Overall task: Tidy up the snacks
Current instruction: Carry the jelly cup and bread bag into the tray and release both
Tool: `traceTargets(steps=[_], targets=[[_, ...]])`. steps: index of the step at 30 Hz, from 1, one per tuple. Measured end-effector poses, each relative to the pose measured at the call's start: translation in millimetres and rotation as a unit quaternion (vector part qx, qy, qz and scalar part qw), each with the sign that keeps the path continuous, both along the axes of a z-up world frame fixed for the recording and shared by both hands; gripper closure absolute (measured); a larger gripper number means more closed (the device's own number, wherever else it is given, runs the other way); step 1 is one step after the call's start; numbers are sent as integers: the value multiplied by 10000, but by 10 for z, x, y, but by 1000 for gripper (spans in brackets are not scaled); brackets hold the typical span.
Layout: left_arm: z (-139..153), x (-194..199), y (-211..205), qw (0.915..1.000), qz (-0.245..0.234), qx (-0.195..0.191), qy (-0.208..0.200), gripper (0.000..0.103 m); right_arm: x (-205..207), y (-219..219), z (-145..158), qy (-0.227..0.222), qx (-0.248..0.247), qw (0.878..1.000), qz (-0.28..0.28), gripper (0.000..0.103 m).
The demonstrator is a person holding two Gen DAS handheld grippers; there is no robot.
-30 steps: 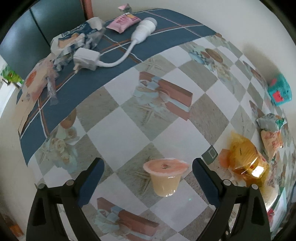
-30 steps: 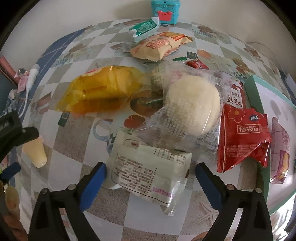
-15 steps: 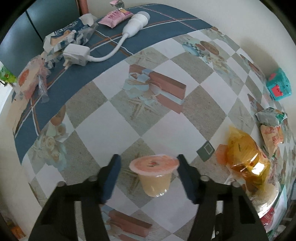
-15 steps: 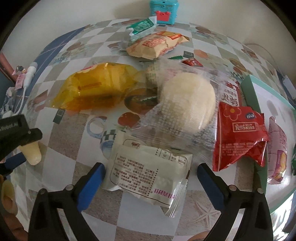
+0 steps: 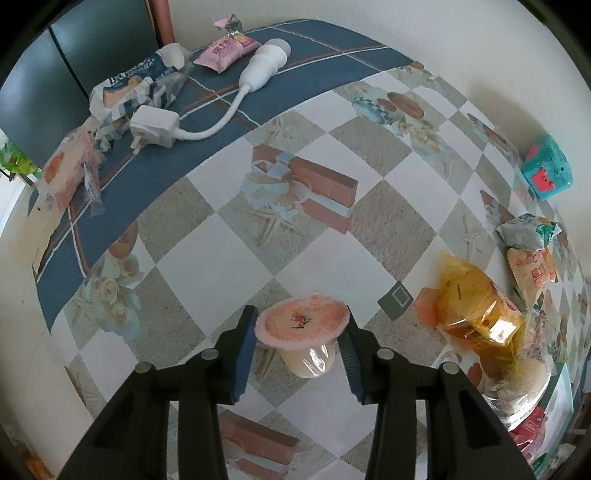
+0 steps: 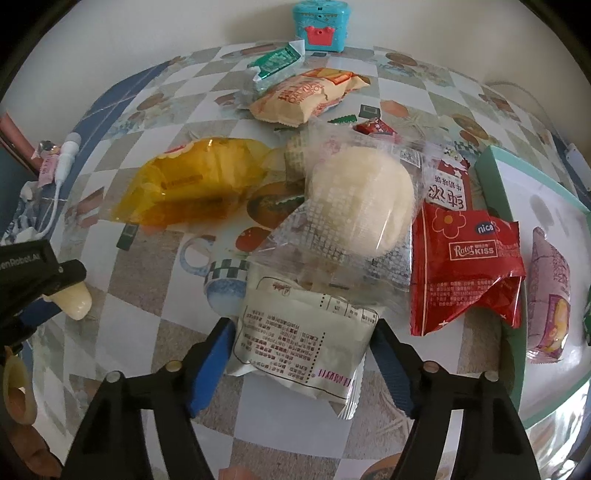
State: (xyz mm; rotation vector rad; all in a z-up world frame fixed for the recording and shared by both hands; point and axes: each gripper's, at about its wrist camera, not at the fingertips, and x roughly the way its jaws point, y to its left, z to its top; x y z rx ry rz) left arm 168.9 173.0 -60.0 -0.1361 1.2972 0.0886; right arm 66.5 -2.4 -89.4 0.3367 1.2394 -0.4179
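Observation:
My left gripper [image 5: 300,350] is shut on a jelly cup [image 5: 303,332] with a pink lid, its blue pads against the lid's rim; the cup also shows in the right wrist view [image 6: 74,299]. My right gripper [image 6: 301,354] has closed in around a white printed snack packet [image 6: 303,332], pads touching both its sides. Behind that packet lie a clear-wrapped bun [image 6: 362,206], a yellow-wrapped pastry [image 6: 192,184], a red Kiss packet [image 6: 469,266], and an orange cracker pack [image 6: 306,96].
A green-rimmed tray [image 6: 495,192] at the right holds a pink snack [image 6: 550,291]. A teal toy box [image 6: 320,24] stands by the wall. A white charger and cable [image 5: 207,110], a blue packet [image 5: 140,81] and a pink packet [image 5: 225,50] lie on the table's blue border.
My left gripper has closed onto the jelly cup and lifted it slightly. My right gripper has narrowed from wide open onto the white packet.

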Motion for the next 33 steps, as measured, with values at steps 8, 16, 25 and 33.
traceTargets(steps=[8,16,25,33], targets=[[231,-79,66,9996,77,-28,-256,59,-101,-72,322,-337,109,9994,42,29],[501,-192,56,9979,42,11,-648,59,-257,-129,694,-713,160,9973,-58,29],[749,-369,-133,9951,-208,-166,-952,59,-422,-454,928,-1007,181,9930,-587,29],[764,-546,-571,9927,-761,-346,-869,59,-709,-1052,1019,-1108,76,9838,-1406,29]])
